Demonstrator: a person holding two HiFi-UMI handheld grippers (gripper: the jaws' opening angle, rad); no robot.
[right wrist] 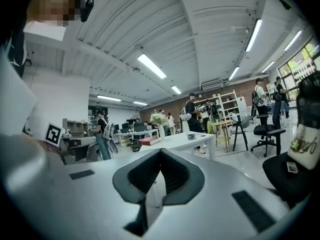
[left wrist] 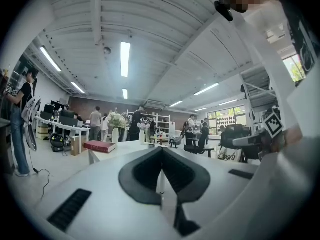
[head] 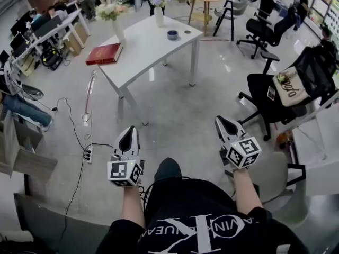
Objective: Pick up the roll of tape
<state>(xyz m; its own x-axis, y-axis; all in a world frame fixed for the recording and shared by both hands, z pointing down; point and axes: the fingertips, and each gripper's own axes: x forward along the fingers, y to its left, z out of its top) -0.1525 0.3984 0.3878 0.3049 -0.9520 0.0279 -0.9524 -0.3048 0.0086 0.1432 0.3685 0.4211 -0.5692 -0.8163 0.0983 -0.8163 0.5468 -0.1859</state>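
The roll of tape (head: 172, 35) is a small dark blue ring lying on the far right part of a white table (head: 143, 52), well ahead of both grippers. It also shows as a tiny dark shape, the tape (right wrist: 190, 136), in the right gripper view. My left gripper (head: 128, 133) is held level over the floor with its jaws closed together and nothing between them. My right gripper (head: 222, 121) is beside it at about the same height, also shut and empty. Both point towards the table from a distance.
On the table lie a red book (head: 104, 53) and two vases of flowers (head: 117, 28), (head: 159, 15). A black chair with a bag (head: 288, 89) stands at the right and another office chair (head: 262, 29) beyond it. A power strip (head: 89, 153) and cables lie on the floor at left. People stand in the background.
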